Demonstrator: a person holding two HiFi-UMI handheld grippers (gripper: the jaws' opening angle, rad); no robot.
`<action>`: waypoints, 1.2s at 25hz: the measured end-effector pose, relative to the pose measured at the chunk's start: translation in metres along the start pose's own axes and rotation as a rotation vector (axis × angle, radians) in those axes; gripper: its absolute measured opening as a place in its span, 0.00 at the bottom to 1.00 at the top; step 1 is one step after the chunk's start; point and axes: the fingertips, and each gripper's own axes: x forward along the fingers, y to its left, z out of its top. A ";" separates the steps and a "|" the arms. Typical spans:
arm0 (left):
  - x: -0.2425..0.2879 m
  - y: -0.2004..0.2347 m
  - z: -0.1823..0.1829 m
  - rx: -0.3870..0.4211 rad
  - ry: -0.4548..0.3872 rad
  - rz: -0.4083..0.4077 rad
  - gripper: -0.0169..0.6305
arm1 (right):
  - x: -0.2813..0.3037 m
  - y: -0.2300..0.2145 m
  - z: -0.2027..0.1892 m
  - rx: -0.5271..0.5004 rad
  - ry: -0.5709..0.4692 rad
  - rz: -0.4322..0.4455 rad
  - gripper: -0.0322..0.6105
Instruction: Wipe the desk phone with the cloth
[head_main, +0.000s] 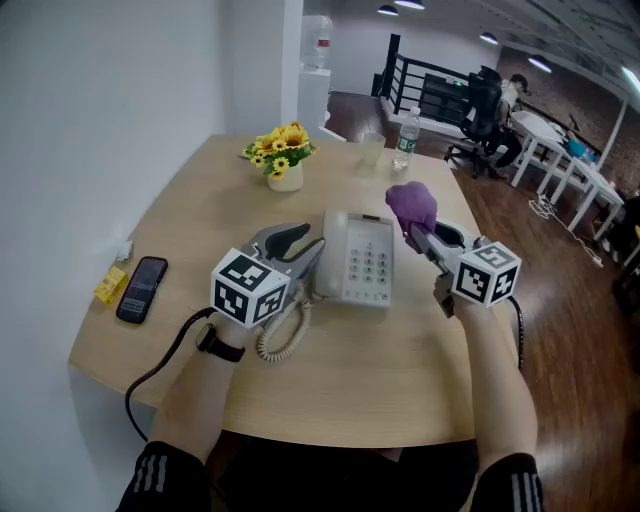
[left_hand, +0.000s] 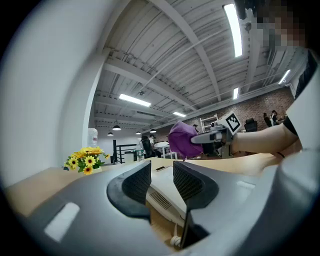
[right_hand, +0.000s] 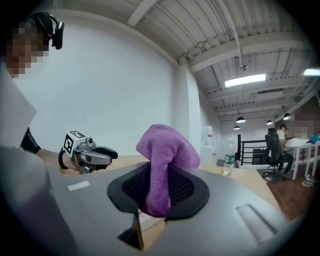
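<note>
Purple cloth (head_main: 412, 207) sits bunched in the right gripper (head_main: 421, 233), just right of centre in the head view, held above the upper right corner of the white desk phone (head_main: 365, 262), which lies mid-frame on the pale wooden table (head_main: 400, 370). The right gripper view confirms the hold: its jaws are pinched on a fold of the cloth (right_hand: 165, 160), the rest mushrooming above them. The left gripper (head_main: 300, 241) hovers at the phone's left edge, over the handset side, with a coiled cord (head_main: 280, 335) trailing below. Only the left gripper view shows its jaws clearly: they stand apart with nothing between them, the phone's white casing (left_hand: 161, 200) visible through the gap. That view also catches the cloth (left_hand: 182, 140) at mid-frame. The head view alone shows a smartphone (head_main: 141, 288) at the left and a pot of yellow flowers (head_main: 280, 155) at the upper centre.
</note>
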 end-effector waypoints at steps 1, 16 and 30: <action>-0.001 0.000 -0.001 -0.001 0.002 0.001 0.23 | 0.012 0.002 0.002 -0.027 0.029 0.009 0.17; -0.001 -0.001 -0.003 -0.005 0.006 -0.004 0.23 | 0.153 0.016 -0.021 -0.210 0.417 0.069 0.17; -0.001 0.000 -0.003 -0.009 0.010 -0.004 0.23 | 0.163 0.009 -0.065 -0.137 0.589 0.096 0.17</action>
